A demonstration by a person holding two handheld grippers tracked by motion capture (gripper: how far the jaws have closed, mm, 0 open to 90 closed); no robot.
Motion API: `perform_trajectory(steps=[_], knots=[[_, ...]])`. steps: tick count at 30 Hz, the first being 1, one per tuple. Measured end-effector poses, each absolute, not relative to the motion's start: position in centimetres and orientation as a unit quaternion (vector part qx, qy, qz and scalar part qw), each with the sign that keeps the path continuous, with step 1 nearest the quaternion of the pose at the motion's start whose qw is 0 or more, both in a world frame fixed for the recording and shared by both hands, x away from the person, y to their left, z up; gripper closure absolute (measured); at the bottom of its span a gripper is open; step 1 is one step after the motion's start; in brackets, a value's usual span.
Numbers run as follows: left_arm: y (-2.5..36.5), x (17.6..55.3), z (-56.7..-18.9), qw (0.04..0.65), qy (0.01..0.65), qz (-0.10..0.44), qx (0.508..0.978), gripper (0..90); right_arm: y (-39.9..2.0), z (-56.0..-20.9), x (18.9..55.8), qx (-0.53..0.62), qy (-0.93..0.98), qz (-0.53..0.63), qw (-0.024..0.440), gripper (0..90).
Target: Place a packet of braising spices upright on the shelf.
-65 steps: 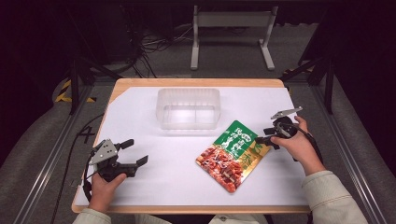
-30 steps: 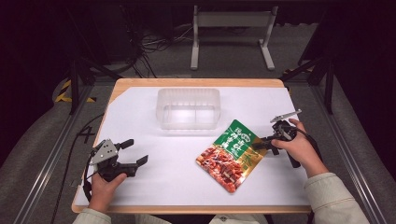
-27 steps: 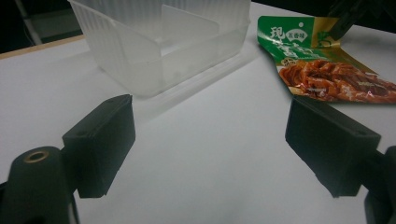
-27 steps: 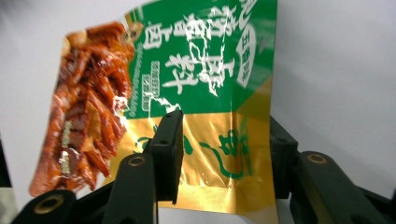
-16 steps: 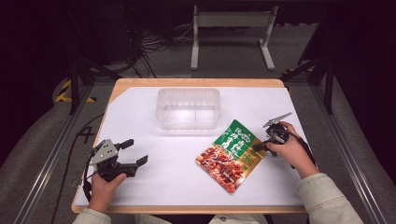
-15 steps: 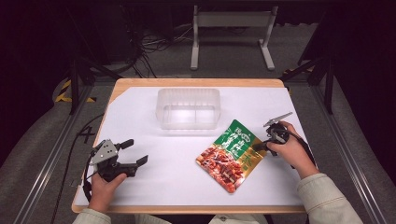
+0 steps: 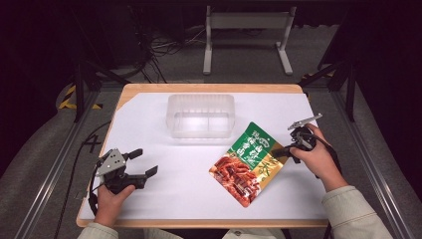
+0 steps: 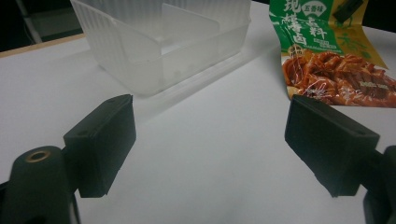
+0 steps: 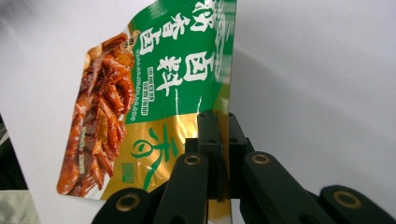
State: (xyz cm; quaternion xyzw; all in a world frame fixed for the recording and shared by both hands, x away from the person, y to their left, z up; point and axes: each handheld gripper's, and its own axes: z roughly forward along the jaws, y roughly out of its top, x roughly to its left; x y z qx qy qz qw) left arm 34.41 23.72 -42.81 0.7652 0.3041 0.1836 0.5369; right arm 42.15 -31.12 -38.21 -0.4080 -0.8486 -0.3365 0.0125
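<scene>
A: What did we have in the right gripper (image 7: 281, 149)?

B: Its jaws had just been closing, and we saw them pinched tight on the gold edge of the seasoning pouch (image 7: 247, 162). In the right gripper view the two black jaws met on that edge with the foil between them, and the pouch (image 9: 154, 102) hung tilted from the grip.

A: And where did the pouch sit?

B: Toward the table's right edge, nearer the front than the back. Its gripped side was raised; its red end looked down on the white table (image 7: 179, 199).

A: The left gripper (image 7: 141, 162)?

B: We held it near the front-left corner, jaws wide apart with nothing between them, well apart from the pouch.

A: Anything beyond?

B: A clear plastic container (image 7: 201, 115) stood toward the back edge, about midway across, just beside the pouch's green end.
</scene>
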Motion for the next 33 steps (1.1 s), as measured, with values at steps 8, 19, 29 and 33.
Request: perform_trajectory(steps=[8,19,29,33], knots=[[23.6,34.5,-42.9,0.534,0.302,0.184,0.768,17.1,-31.0,-36.1,41.3,-0.402,-0.845,-0.351,0.017,90.0],[23.5,34.5,-42.9,0.532,0.3,0.182,0.771,17.1,-30.0,-32.1,39.8,-0.37,-0.848,-0.38,0.013,90.0],[23.4,34.5,-43.0,0.53,0.299,0.18,0.773,17.0,-29.9,-28.9,38.6,-0.357,-0.838,-0.412,0.002,90.0],[23.4,34.5,-43.0,0.532,0.301,0.179,0.771,17.1,-29.9,-28.2,38.5,-0.349,-0.835,-0.425,0.009,90.0]])
